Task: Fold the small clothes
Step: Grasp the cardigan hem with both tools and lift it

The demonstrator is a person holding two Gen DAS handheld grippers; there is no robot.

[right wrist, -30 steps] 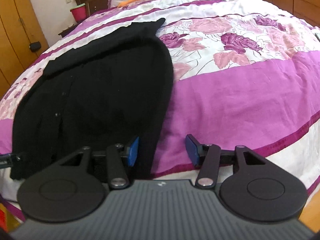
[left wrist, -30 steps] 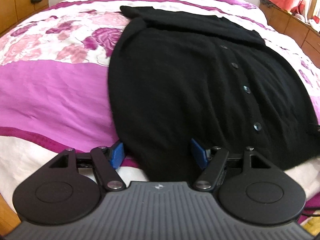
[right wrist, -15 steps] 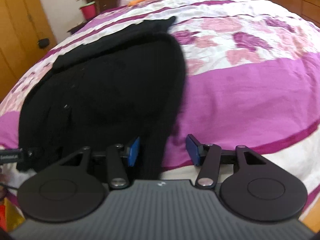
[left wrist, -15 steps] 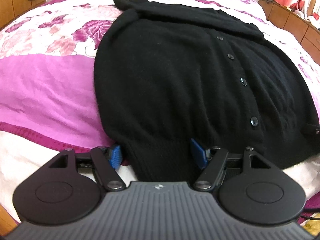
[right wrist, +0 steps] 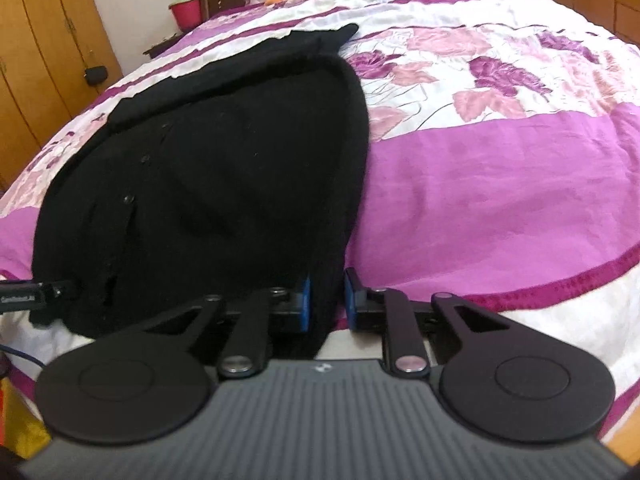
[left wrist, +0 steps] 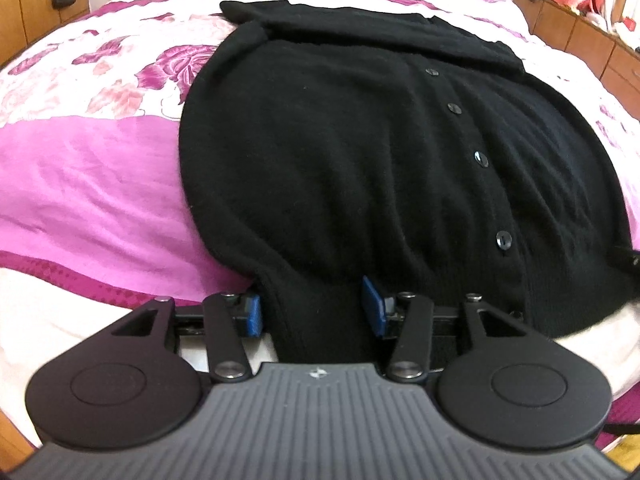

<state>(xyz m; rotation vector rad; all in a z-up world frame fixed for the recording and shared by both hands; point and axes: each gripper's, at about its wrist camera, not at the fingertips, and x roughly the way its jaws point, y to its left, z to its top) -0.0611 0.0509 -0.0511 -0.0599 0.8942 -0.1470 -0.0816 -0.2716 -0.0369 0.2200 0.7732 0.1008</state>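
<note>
A black buttoned cardigan [left wrist: 360, 140] lies flat on the bed, its hem toward me; it also shows in the right wrist view [right wrist: 224, 184]. My left gripper [left wrist: 312, 314] sits at the hem's left corner with its blue pads apart and the fabric lying between them, not pinched. My right gripper [right wrist: 326, 300] is at the hem's right corner, its blue pads closed onto the cardigan's edge. The other gripper's tip [right wrist: 36, 294] shows at the far left of the right wrist view.
The bed has a pink, purple and white floral bedspread [left wrist: 88, 184] [right wrist: 500, 184]. Wooden wardrobes [right wrist: 44, 48] stand to the left, drawers [left wrist: 580, 36] to the right. Pillows and a pink bucket [right wrist: 186, 10] are at the head of the bed.
My right gripper's pads have closed on the cardigan's right hem edge. My left gripper's pads have narrowed a little around the left hem. Both have moved in slightly.
</note>
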